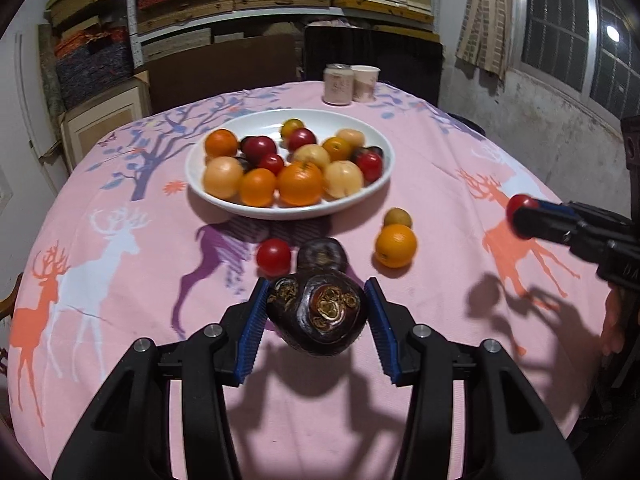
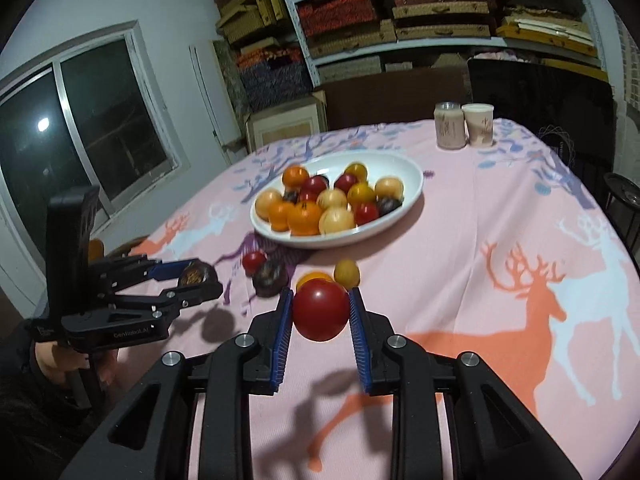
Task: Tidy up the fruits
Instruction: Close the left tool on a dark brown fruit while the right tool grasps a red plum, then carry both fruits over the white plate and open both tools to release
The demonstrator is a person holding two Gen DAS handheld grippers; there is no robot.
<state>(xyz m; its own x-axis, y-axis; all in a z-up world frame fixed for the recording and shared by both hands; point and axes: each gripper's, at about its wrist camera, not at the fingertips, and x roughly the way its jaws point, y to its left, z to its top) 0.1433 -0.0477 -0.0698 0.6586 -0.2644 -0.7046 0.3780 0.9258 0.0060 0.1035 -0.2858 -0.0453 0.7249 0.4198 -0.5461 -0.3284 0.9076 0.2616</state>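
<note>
Left gripper [image 1: 316, 316]: my jaws clamp dark fruit [image 1: 318, 316], lifted off table [image 1: 120, 320]. Right gripper [image 2: 318, 316]: jaws grip red fruit [image 2: 320, 310]. Both aimed at bowl [image 1: 288, 212], 12 o'clock, for drop-in.

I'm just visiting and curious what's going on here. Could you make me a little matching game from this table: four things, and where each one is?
Things:
1. dark brown fruit
2. red fruit
3. orange
4. can

Places:
A. loose on the tablecloth, near the plate
B. clamped in the right gripper
C. beside the paper cup
D. clamped in the left gripper

Pairs: 1-D, 2-B, 3-A, 4-C
</note>
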